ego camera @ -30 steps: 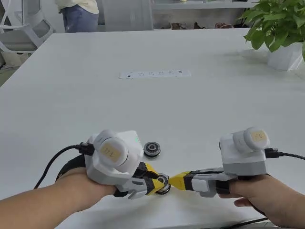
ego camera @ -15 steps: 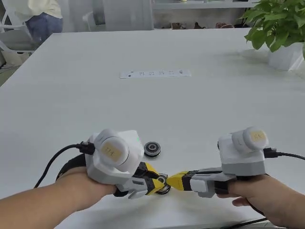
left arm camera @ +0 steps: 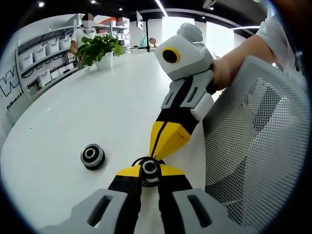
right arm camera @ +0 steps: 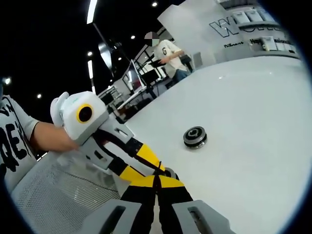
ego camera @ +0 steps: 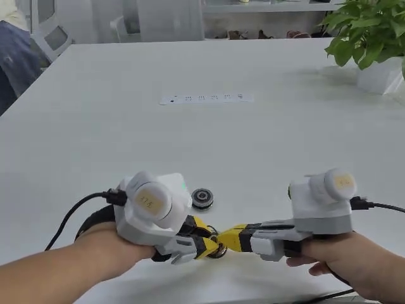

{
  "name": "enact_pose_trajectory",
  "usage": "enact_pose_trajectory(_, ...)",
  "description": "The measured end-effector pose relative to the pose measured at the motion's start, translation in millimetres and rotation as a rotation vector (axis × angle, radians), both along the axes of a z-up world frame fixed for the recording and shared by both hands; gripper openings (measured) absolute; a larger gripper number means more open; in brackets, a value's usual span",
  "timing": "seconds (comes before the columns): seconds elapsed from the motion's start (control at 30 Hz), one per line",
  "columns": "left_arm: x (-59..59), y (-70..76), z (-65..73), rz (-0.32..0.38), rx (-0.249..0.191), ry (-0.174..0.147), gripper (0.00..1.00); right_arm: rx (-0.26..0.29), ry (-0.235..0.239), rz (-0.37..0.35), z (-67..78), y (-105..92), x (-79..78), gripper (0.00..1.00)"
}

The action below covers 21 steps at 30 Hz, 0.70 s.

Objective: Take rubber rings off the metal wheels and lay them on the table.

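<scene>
Right gripper (ego camera: pixel 223 239) edged leftward, fingers pressed together against the black-ringed wheel (left arm camera: pixel 149 167) that left gripper (left arm camera: pixel 149 171) pinches.

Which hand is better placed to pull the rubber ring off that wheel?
Right. The left gripper is clamped on the wheel, steadying it; the right gripper, shut, touches its rim.

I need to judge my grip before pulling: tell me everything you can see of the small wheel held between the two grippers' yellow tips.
The small round metal wheel has a shiny silver hub with a dark centre and a black rubber ring around its rim, not yet off. It is clamped between the yellow tips of the left gripper, low over the white table near its front edge. The right gripper, tips closed, meets its far rim. Whether it pinches the ring is unclear.
</scene>
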<state>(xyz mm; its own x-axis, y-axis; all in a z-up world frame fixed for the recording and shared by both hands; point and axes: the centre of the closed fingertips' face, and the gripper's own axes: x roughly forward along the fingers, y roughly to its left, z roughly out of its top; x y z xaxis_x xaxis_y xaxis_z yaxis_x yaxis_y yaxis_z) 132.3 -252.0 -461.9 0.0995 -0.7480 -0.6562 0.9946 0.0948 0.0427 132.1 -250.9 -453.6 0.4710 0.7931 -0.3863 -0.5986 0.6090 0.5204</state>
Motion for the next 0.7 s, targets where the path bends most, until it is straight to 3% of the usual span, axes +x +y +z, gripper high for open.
enact_pose_trajectory(0.23, 0.2, -0.1, 0.6, 0.004, -0.013, 0.011, 0.07, -0.017, 0.010, 0.005, -3.7, -0.5, -1.4, 0.00)
enact_pose_trajectory(0.7, -1.1, 2.9, 12.1, 0.007, -0.032, 0.071, 0.12, 0.014, 0.022, -0.002, 1.2, -1.9, -0.7, 0.00)
